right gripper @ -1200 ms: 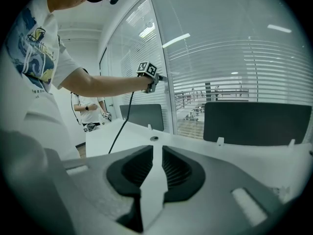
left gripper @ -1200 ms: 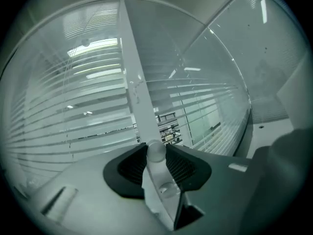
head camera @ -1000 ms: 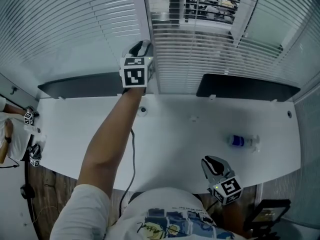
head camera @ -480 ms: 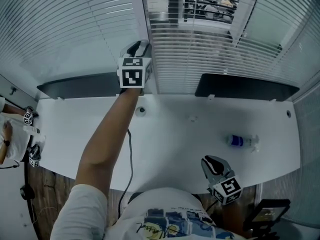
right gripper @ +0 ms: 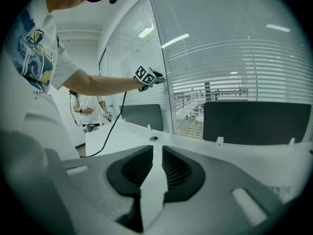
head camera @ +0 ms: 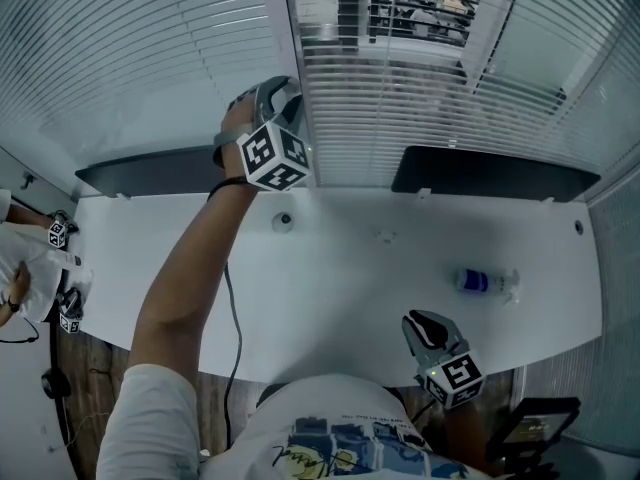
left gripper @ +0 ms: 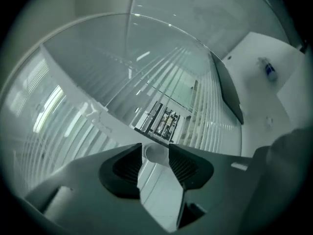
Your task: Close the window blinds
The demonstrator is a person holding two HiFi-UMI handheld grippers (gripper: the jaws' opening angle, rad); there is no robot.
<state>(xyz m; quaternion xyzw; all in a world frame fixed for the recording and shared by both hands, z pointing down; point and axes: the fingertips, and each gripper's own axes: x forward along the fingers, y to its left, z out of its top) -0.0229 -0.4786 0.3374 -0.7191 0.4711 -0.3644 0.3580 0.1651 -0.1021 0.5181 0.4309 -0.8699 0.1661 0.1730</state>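
Observation:
White slatted blinds [head camera: 400, 88] hang over the window panes behind the desk, their slats tilted partly apart so the room beyond shows through. My left gripper [head camera: 281, 92] is raised to the white window post [head camera: 278, 18] between two panes. In the left gripper view its jaws [left gripper: 155, 155] are opening, and a small white round end piece [left gripper: 155, 152], seemingly the blinds' wand, sits between the fingertips. My right gripper [head camera: 421, 324] hangs low at the desk's near edge; in its own view the right gripper [right gripper: 157, 150] is shut with nothing in it.
A white desk [head camera: 350, 288] runs below the window, with two dark panels [head camera: 490, 173] standing at its back edge. A water bottle [head camera: 487, 282] lies on the desk's right part. A black cable [head camera: 232, 318] trails from my left arm. A person [head camera: 20, 268] stands at the far left.
My left gripper has rolled at the window post, its marker cube swinging round to the right and tilting. The right gripper has stayed put.

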